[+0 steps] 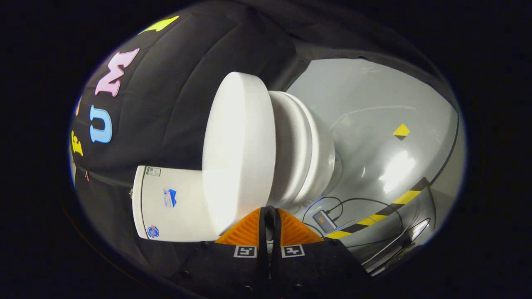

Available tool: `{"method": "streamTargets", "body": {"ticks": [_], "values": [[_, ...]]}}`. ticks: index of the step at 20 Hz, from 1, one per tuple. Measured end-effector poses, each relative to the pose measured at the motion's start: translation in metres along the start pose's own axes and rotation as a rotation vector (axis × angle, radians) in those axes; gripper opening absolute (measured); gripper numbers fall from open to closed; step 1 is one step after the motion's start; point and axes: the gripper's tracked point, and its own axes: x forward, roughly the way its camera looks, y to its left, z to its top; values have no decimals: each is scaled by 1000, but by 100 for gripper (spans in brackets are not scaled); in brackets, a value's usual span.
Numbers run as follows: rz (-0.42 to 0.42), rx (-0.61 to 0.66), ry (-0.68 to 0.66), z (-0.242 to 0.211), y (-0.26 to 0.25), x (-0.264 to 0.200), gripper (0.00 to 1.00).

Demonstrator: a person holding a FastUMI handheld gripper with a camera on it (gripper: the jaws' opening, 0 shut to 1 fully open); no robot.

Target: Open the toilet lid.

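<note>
i see my tongs (270,216) drawn narrow, holding nothing, just short of the toilet lid (239,151), which lies shut on the toilet (307,153); it looks rigid, glossy, likely slippery; i'd hook under its front rim.

Glossy grey floor (374,108), striped tape (399,201)

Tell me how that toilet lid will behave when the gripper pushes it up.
The toilet lid looks thick and rigid, so it should swing as one piece. Its glossy white surface may let the closed orange fingers of the gripper slip. It probably pivots by the tank.
</note>
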Motion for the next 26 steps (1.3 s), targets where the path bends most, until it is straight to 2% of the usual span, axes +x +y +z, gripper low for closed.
{"method": "streamTargets", "body": {"ticks": [11, 26], "values": [[-194, -286, -154, -11, 119, -59, 6], [-258, -525, -314, -72, 257, -77, 5]]}}
